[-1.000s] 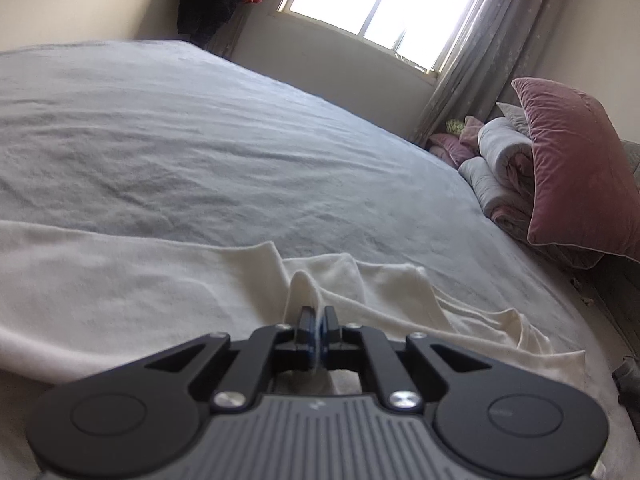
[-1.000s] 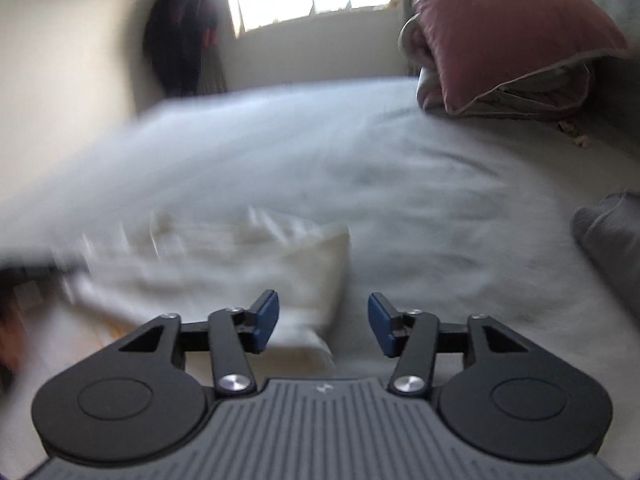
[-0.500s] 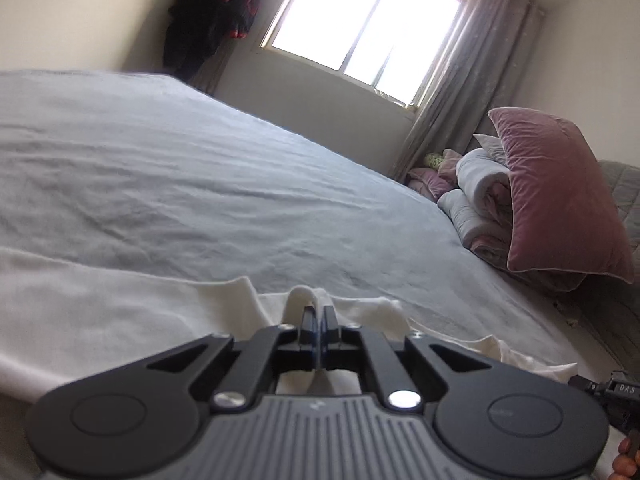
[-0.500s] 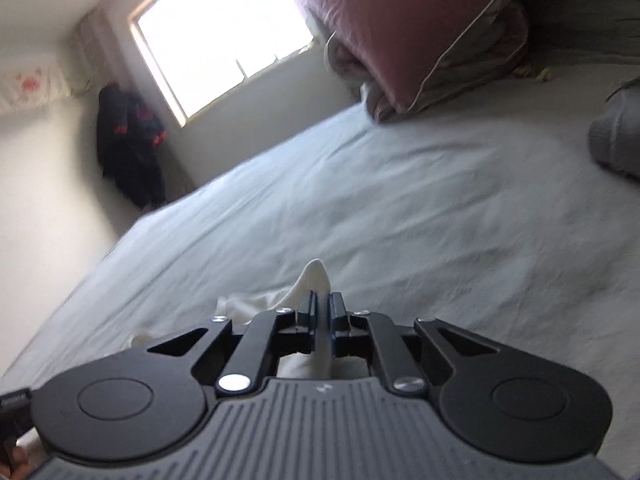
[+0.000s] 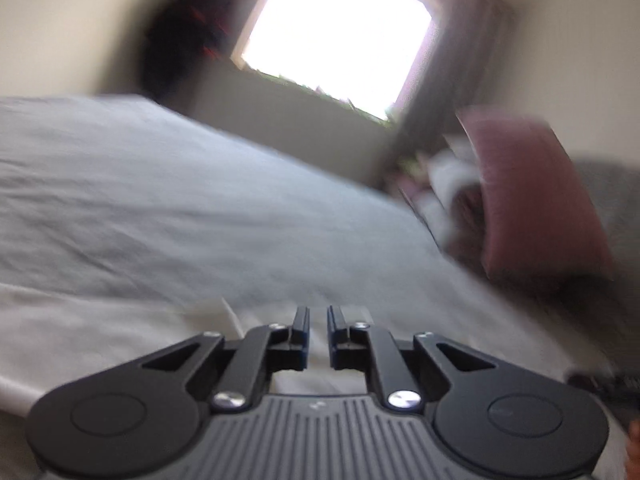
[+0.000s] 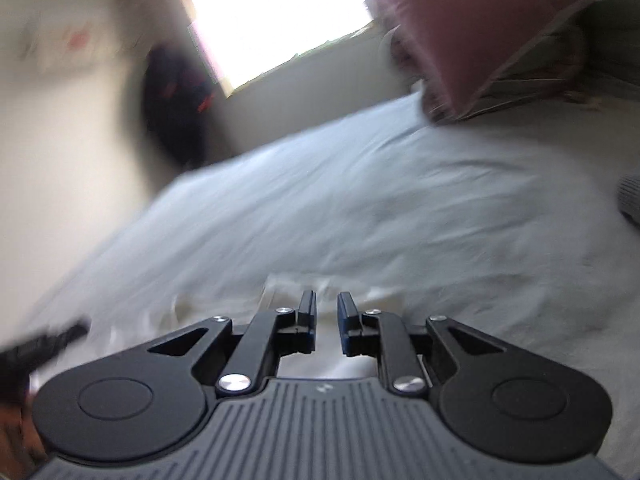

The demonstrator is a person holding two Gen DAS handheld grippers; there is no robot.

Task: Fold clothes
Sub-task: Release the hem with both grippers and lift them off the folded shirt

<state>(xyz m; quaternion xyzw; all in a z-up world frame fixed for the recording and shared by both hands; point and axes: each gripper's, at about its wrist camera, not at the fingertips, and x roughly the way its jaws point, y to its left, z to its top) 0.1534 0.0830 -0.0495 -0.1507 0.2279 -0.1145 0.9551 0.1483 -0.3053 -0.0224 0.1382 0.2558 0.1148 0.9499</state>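
A cream garment lies spread on the grey bed sheet, close under both grippers. My left gripper hovers just above it. Its jaws are opening, a narrow gap shows between the pads, and no fold is pinched there. In the right wrist view the garment's crumpled edge sits just ahead of my right gripper. Its jaws are opening too, parted with nothing gripped. Both views are blurred by motion.
A pink velvet pillow and rolled bedding are stacked at the bed's far right. Dark clothes hang beside the bright window. A grey item lies at the right edge of the bed.
Both grippers were shut on folds of the cream garment half a second ago; both have let go and their jaws have parted. The left gripper has risen slightly and both views have swung.
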